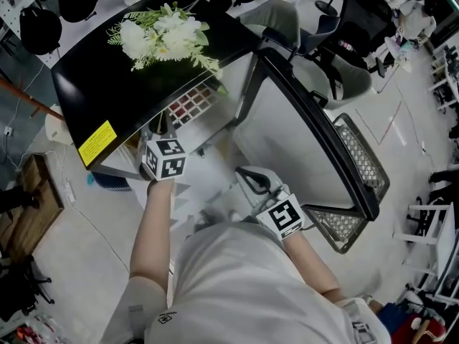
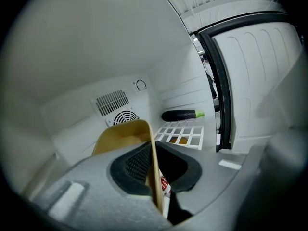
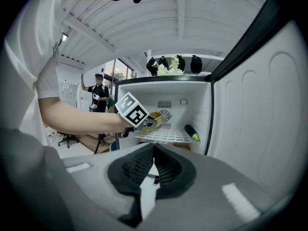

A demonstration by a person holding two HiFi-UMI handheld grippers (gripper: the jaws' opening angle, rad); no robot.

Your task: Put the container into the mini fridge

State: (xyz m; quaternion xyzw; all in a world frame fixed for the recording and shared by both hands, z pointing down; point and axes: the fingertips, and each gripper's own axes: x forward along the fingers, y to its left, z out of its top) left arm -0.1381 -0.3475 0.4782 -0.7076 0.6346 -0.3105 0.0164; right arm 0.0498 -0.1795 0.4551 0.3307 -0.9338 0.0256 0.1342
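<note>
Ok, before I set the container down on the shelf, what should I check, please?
1. Door open: ok.
2. Left tool shut on container wall: ok.
3. Container inside fridge, over shelf: ok.
4. Eggplant apart from container, at the back: ok.
5. Container bottom touching shelf: cannot tell.
6. Right tool empty, outside fridge: ok.

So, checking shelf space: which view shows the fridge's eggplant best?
The left gripper view: the eggplant lies whole and largest on the white shelf. The right gripper view shows it smaller; the head view not at all.
</note>
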